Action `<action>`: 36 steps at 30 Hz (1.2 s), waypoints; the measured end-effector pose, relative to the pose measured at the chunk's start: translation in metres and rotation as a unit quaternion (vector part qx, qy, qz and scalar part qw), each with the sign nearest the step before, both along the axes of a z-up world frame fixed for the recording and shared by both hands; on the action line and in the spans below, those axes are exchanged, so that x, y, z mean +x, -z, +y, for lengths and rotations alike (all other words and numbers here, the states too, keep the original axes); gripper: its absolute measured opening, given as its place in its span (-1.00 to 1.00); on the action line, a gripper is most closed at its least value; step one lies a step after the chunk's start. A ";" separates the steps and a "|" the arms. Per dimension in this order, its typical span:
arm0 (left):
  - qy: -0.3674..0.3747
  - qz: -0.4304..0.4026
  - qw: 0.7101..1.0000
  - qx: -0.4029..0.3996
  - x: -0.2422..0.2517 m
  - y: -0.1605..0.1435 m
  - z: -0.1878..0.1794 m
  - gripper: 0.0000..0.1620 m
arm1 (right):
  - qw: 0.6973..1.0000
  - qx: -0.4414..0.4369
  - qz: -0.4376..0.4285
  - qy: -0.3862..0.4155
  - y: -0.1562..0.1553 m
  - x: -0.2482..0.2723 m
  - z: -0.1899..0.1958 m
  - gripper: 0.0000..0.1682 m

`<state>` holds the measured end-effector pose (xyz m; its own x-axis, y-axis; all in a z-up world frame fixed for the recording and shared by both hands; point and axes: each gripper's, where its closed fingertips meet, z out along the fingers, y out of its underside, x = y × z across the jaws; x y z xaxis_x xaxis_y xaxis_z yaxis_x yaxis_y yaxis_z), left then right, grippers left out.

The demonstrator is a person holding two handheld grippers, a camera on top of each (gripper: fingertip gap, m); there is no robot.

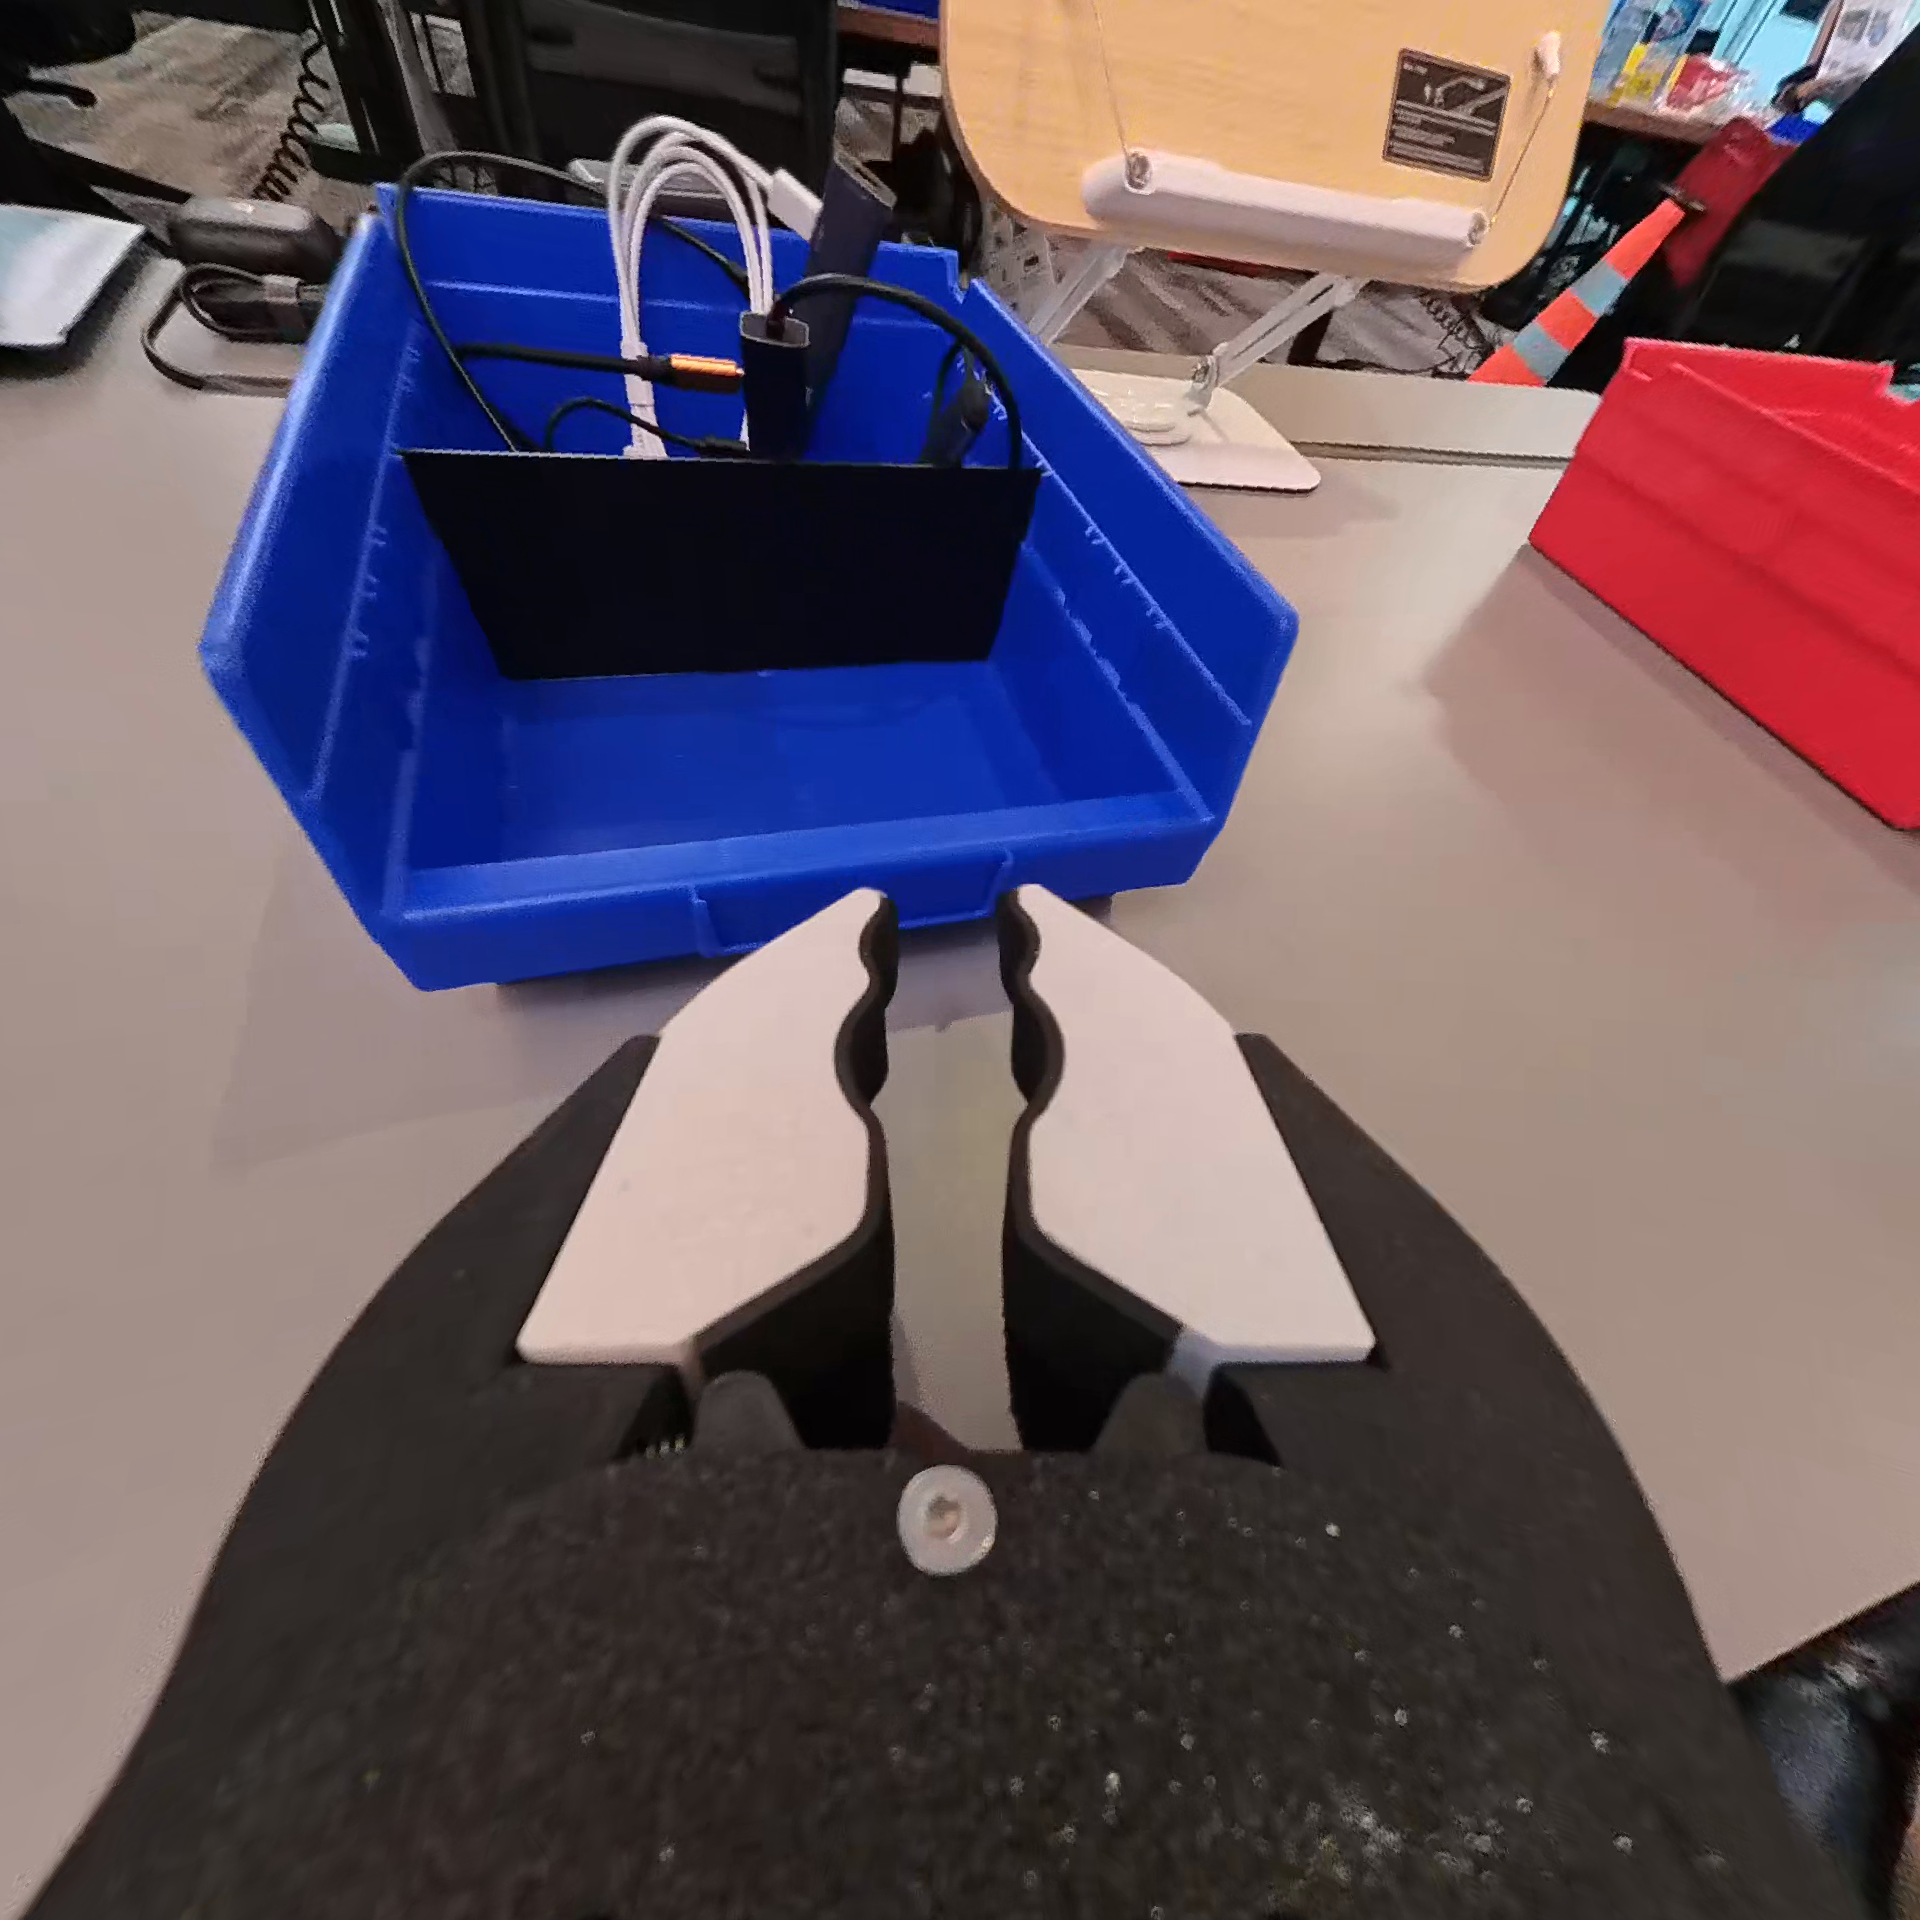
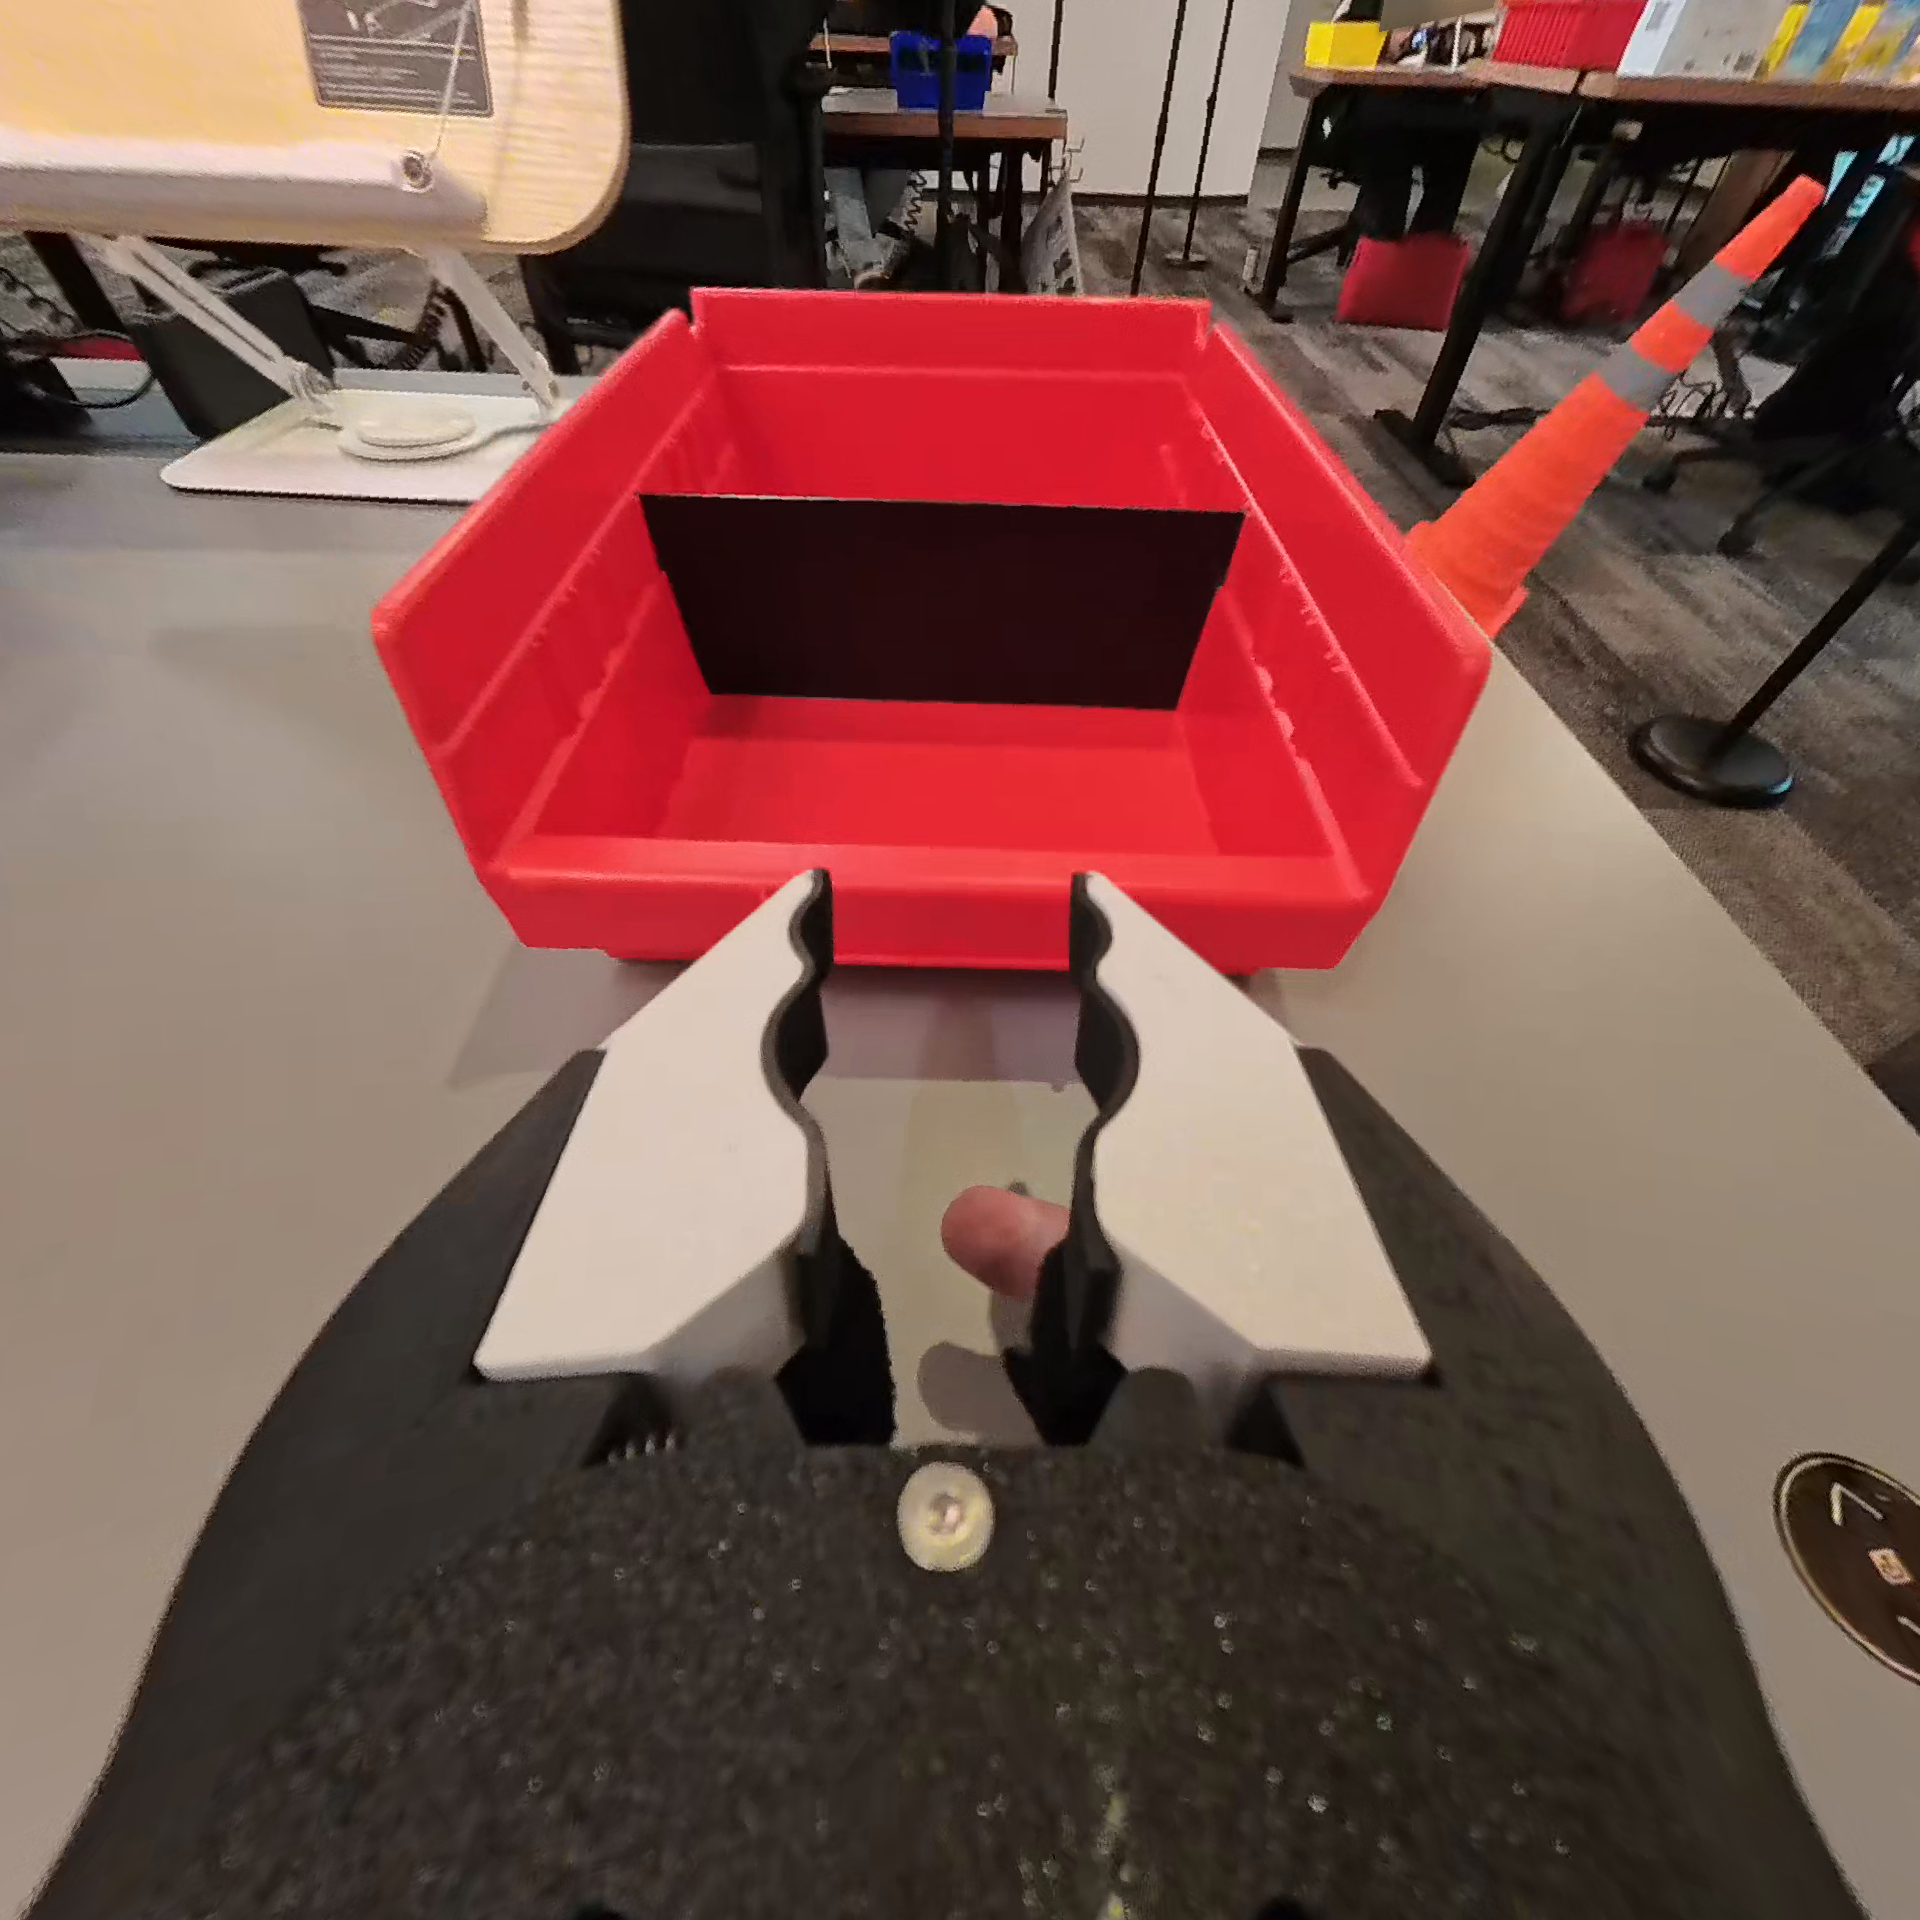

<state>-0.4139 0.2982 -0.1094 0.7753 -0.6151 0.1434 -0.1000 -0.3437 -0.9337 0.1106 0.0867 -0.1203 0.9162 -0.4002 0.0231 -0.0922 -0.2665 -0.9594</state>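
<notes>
A blue bin (image 1: 1143, 665) stands on the grey table ahead of my left gripper (image 1: 943, 914). A black divider (image 1: 717, 566) splits it. The back compartment holds white cables (image 1: 665, 260), black cables (image 1: 966, 384) and a dark adapter (image 1: 779, 374); the front compartment holds nothing. My left gripper is open with a narrow gap, empty, just short of the bin's front wall. A red bin (image 2: 540, 665) with a black divider (image 2: 940, 597) faces my right gripper (image 2: 951, 904), which is open wider and empty. A fingertip (image 2: 992, 1236) shows between its fingers.
The red bin also shows at the right in the left wrist view (image 1: 1745, 561). A wooden tilted stand on a white base (image 1: 1247, 135) stands behind the bins. An orange cone (image 2: 1590, 416) is on the floor past the table's right edge. A black stanchion base (image 2: 1714, 758) is there too. The tips of one gripper are about 55 centimetres away from the tips of the other.
</notes>
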 end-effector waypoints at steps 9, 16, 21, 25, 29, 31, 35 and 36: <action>-0.012 0.020 0.999 -0.023 -0.002 0.012 0.006 -0.79 | 0.999 -0.022 0.013 -0.021 0.008 -0.008 0.004 -0.60; -0.020 0.025 0.999 -0.033 -0.005 0.016 0.006 -0.81 | 0.999 -0.027 0.017 -0.031 0.011 -0.012 0.005 -0.61; -0.014 0.023 0.999 -0.035 -0.003 0.015 0.004 -0.78 | 0.998 -0.005 0.030 -0.051 -0.003 -0.027 0.006 -0.66; -0.011 0.022 0.999 -0.025 0.004 0.011 -0.002 -0.70 | 0.983 0.040 0.098 -0.150 -0.015 -0.090 0.021 -0.52; 0.008 0.046 0.999 0.010 0.014 0.009 -0.011 -0.67 | 0.962 0.056 0.148 -0.224 -0.021 -0.154 0.030 -0.44; 0.016 0.059 0.998 0.009 0.019 0.012 -0.016 -0.63 | 0.957 0.044 0.142 -0.248 -0.017 -0.178 0.032 -0.44; 0.005 0.070 0.997 -0.014 0.025 0.019 -0.015 -0.48 | 0.954 0.006 0.093 -0.285 0.000 -0.209 0.036 -0.44; -0.006 0.070 0.997 -0.027 0.024 0.020 -0.013 -0.39 | 0.952 -0.001 0.083 -0.294 0.002 -0.213 0.037 -0.44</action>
<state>-0.3898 0.2852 -0.1292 0.7974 -0.5999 0.0660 -0.2234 -0.3950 -0.8911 -0.1024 0.1239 -0.1228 0.9728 0.1836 -0.1411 -0.0765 -0.3206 -0.9441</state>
